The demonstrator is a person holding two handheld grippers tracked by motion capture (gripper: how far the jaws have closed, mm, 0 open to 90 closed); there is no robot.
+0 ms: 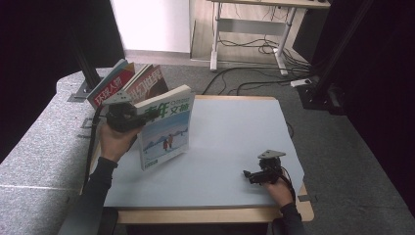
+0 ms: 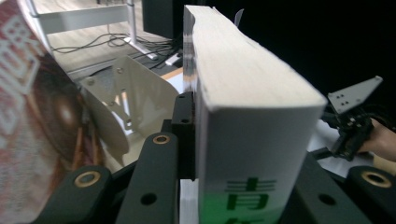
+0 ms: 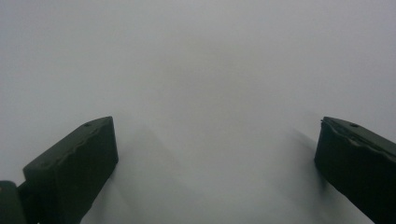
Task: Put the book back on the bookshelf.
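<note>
The left gripper (image 1: 143, 116) has its fingers clamped on the spine edge of a thick paperback book (image 1: 165, 128), one finger against each cover, as the left gripper view shows with the white page block (image 2: 247, 79) running away between the two black fingers. The book stands near the 9 o'clock edge of the pale surface (image 1: 235, 147). It is upright but tilted, its lower corner close to or touching the surface; which of the two is hard to tell.

Judging by its thickness, the book is fairly heavy for a one-sided pinch and will tend to sag or swing about the grip. The covers look glossy, so likely a little slippery. The block is stiff across its thickness but can flex along its length, and loose pages may fan open at the free edge. The hold near the spine, where the binding is firm, seems the sound place to take it.

In the high view the front cover faces about 5 o'clock, toward the person. The long axis runs steeply upward, leaning toward 1 o'clock, with the top edge uppermost. Behind it, at 10 o'clock, two red magazines (image 1: 128, 84) lean in a metal bookend (image 2: 126, 93).

The right gripper (image 1: 250, 175) rests on the surface near 4 o'clock, well apart from the book, its fingers (image 3: 74, 163) spread wide with nothing between them.
</note>
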